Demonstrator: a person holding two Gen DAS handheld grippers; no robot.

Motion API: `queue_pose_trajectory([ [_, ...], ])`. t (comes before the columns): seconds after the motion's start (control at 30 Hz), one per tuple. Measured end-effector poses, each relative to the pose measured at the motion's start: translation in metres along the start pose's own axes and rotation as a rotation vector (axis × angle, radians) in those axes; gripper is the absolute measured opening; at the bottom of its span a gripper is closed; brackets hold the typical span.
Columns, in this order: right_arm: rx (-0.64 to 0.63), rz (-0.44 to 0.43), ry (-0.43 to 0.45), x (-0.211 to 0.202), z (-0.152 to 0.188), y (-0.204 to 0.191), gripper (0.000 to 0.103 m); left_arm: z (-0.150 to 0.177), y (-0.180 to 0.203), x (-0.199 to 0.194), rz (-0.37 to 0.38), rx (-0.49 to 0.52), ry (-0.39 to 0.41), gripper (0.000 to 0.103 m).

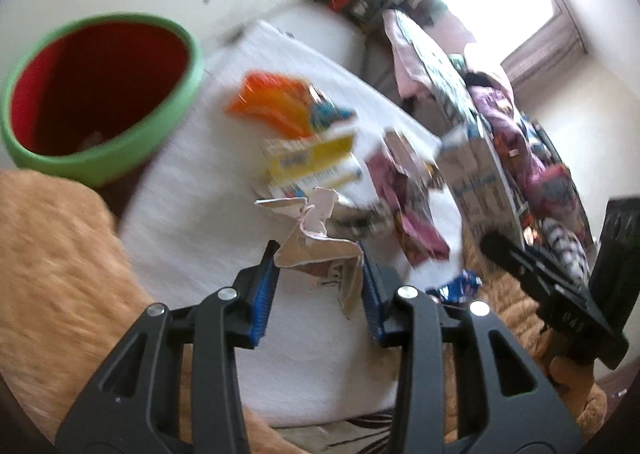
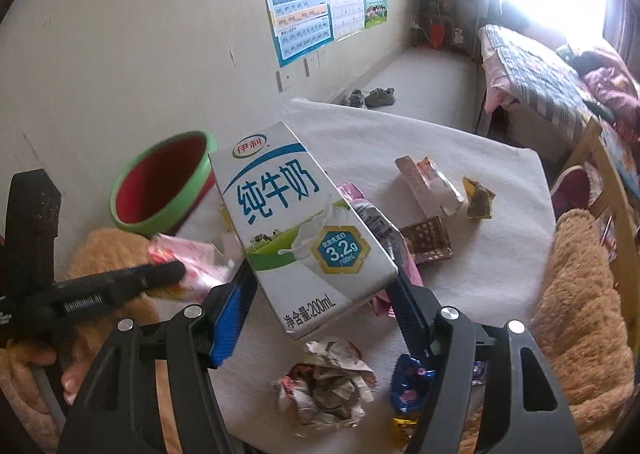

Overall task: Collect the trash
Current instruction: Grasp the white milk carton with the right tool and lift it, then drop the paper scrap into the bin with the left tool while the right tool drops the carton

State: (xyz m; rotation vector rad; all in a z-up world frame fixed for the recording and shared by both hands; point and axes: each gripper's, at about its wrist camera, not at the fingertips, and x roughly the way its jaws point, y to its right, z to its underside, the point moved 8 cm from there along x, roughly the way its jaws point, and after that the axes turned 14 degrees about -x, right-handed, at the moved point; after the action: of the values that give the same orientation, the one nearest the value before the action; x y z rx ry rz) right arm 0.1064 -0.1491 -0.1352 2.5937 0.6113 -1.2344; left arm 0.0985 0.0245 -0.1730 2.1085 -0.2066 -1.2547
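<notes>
My left gripper point(image 1: 318, 258) is shut on a crumpled paper wrapper point(image 1: 320, 250) and holds it above the white table point(image 1: 200, 254). It shows in the right wrist view point(image 2: 176, 274) with the pinkish wrapper point(image 2: 192, 262). My right gripper point(image 2: 324, 282) is shut on a white milk carton point(image 2: 296, 221), lifted over the table. A red bin with a green rim point(image 1: 96, 93) stands at the table's far left, also in the right wrist view point(image 2: 164, 181). Several wrappers lie on the table: orange point(image 1: 276, 105), yellow point(image 1: 312, 161), pink point(image 1: 408, 205).
A crumpled paper ball point(image 2: 328, 382), a blue foil wrapper point(image 2: 408, 382), a brown packet point(image 2: 428, 242) and a pale sachet point(image 2: 432, 185) lie on the white table point(image 2: 480, 254). Tan fleece point(image 2: 580, 314) surrounds the table. A bed point(image 2: 540, 73) stands at the right.
</notes>
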Motion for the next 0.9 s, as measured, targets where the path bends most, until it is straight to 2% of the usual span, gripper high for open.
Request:
queue_pose_trajectory([
  [0.27,0.038,-0.087,-0.012,0.015,-0.021,-0.018,0.064,-0.059,-0.034,-0.041,-0.021,-0.091,0.149,0.037],
  [0.5,0.035,-0.208,-0.047,0.042,-0.051,-0.06,0.064,-0.103,-0.076,-0.064,-0.083,-0.162,0.243,0.037],
  [0.73,0.07,-0.322,-0.103,0.083,-0.087,-0.108,0.064,-0.125,-0.115,-0.073,-0.147,-0.219,0.277,0.037],
  [0.9,0.017,-0.3,-0.115,0.107,-0.114,-0.14,0.064,-0.126,-0.128,-0.073,-0.194,-0.203,0.281,0.037],
])
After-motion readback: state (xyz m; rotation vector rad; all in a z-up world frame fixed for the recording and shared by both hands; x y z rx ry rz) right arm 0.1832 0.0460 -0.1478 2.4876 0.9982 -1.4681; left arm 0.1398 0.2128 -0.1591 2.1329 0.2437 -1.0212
